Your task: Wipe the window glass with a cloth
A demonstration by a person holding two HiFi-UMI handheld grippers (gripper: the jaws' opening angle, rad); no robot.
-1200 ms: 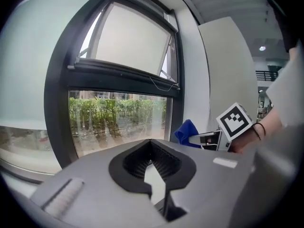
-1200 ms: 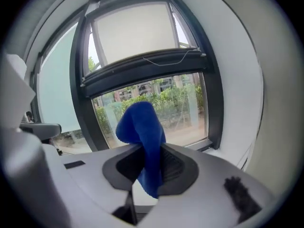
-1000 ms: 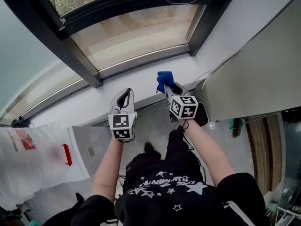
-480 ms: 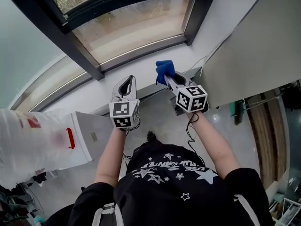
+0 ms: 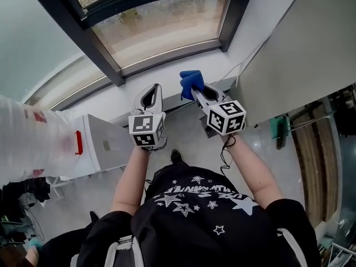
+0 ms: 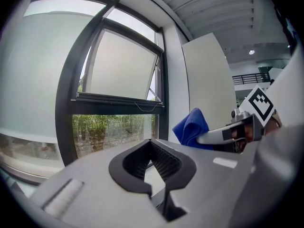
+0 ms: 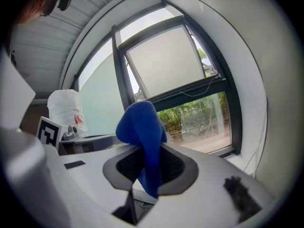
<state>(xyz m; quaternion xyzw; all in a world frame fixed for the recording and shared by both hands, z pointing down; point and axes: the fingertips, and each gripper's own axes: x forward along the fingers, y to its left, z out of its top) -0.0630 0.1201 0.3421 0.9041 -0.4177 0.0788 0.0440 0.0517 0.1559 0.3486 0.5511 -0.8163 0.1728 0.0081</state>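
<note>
The window glass (image 5: 161, 24) sits in a black frame ahead of me, its lower pane (image 6: 114, 132) showing greenery outside. In the right gripper view the same pane (image 7: 199, 115) lies below a frosted sash that is tilted open. My right gripper (image 5: 196, 92) is shut on a blue cloth (image 5: 191, 81), which bunches above the jaws and hangs down between them (image 7: 140, 122). It is held over the white sill, short of the glass. My left gripper (image 5: 154, 89) is beside it on the left, shut and empty (image 6: 151, 144). The cloth (image 6: 191, 127) also shows in the left gripper view.
A white sill (image 5: 167, 74) runs under the window. A white panel (image 5: 300, 54) stands close on the right. A white cabinet (image 5: 103, 143) and a filled white plastic bag (image 5: 28, 143) stand at the left. A black mullion (image 5: 83, 32) divides the panes.
Both grippers have risen a little toward the window and the right one has shifted slightly left. The cloth stays clamped in the right gripper; the left stays shut.
</note>
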